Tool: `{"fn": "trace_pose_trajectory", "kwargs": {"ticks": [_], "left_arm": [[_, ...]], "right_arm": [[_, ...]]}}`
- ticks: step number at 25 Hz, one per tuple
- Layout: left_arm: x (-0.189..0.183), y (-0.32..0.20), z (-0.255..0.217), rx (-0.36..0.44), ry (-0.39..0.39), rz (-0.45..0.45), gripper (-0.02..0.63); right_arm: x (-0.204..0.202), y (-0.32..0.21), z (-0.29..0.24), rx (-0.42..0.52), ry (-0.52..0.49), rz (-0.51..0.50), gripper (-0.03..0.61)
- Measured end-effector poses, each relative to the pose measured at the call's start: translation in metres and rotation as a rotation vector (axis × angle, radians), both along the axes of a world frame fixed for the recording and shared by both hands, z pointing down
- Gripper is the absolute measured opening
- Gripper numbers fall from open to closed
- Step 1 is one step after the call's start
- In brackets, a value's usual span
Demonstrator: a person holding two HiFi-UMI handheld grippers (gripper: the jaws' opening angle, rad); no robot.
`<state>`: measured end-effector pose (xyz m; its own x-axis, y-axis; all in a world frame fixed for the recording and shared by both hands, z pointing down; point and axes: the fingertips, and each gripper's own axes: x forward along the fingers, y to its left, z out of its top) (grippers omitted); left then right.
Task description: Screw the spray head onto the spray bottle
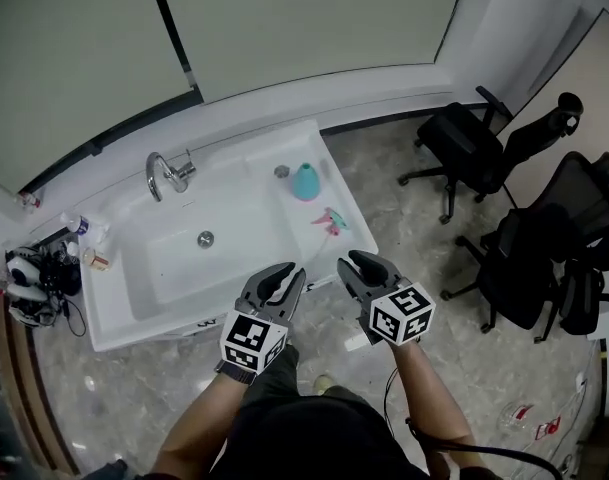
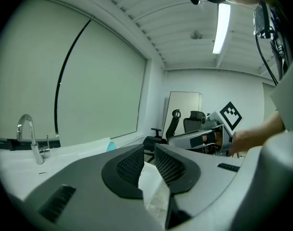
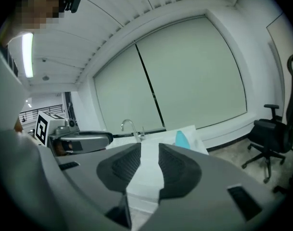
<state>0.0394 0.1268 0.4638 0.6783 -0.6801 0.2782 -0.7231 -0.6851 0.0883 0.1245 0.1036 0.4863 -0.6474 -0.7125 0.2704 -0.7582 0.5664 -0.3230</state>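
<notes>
A white, glossy sink (image 1: 114, 323) with a smooth rectangular basin stands on a speckled stone floor (image 1: 424, 298). It has one curved chrome tap (image 1: 164, 173) and one round metal drain (image 1: 205, 238).

On the flat ledge to the right of the basin stands one teal spray bottle (image 1: 306, 181), rounded and tapering to the top, with no head on it. Just beside it, toward the back, sits a small grey round thing (image 1: 281, 171) that is too small to make out. The one spray head (image 1: 332, 221), pink and teal plastic, lies on its side on the same ledge. It is nearer the front edge and apart from the bottle.

Two grippers hang in front of the sink, side by side, clear of both things. Each has grey, curved plastic jaws with dark, mesh-textured pads and one cube with black-and-white square markers. The left gripper (image 1: 284, 273) has its jaws a narrow slit apart with nothing between them. The right gripper (image 1: 356, 263) has its jaws a little wider apart, also with nothing between them.

At the sink's left end lie two small containers (image 1: 84, 240) and a tangle of black cables (image 1: 44, 273). At least three black swivel chairs (image 1: 464, 148) with mesh backs stand at the right.
</notes>
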Motion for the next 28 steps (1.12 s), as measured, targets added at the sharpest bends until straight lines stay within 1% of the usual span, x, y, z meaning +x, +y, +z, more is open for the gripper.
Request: {"fn": "trace_pose_trajectory", "kwargs": {"ticks": [5, 8, 10, 13, 17, 19, 21, 24, 26, 28], "left_arm": [[-0.003, -0.081, 0.033, -0.029, -0.014, 0.08, 0.043], [0.0, -0.121, 0.049, -0.056, -0.019, 0.099, 0.044], [0.003, -0.142, 0.061, -0.079, -0.023, 0.101, 0.044], [0.01, -0.168, 0.078, -0.099, -0.03, 0.098, 0.069], [0.021, -0.198, 0.105, -0.111, -0.05, 0.07, 0.075], [0.021, -0.209, 0.121, -0.133, -0.061, 0.042, 0.095], [0.021, -0.222, 0.135, -0.148, -0.067, 0.018, 0.123], [0.021, -0.243, 0.148, -0.14, -0.073, 0.003, 0.149], [0.019, -0.258, 0.155, -0.129, -0.078, -0.004, 0.188], [0.018, -0.27, 0.162, -0.121, -0.088, -0.004, 0.228]], "right_arm": [[0.003, -0.082, 0.057, -0.077, 0.07, 0.068, 0.089], [0.009, -0.112, 0.078, -0.124, 0.077, 0.104, 0.097], [0.009, -0.126, 0.092, -0.153, 0.092, 0.1, 0.101], [0.012, -0.146, 0.122, -0.206, 0.159, 0.053, 0.124], [0.025, -0.171, 0.171, -0.292, 0.309, -0.025, 0.129], [0.024, -0.177, 0.191, -0.333, 0.39, -0.082, 0.129], [0.022, -0.181, 0.207, -0.373, 0.459, -0.143, 0.129], [0.018, -0.188, 0.229, -0.426, 0.544, -0.218, 0.129], [0.017, -0.195, 0.241, -0.449, 0.604, -0.262, 0.13], [0.016, -0.197, 0.251, -0.481, 0.66, -0.299, 0.152]]}}
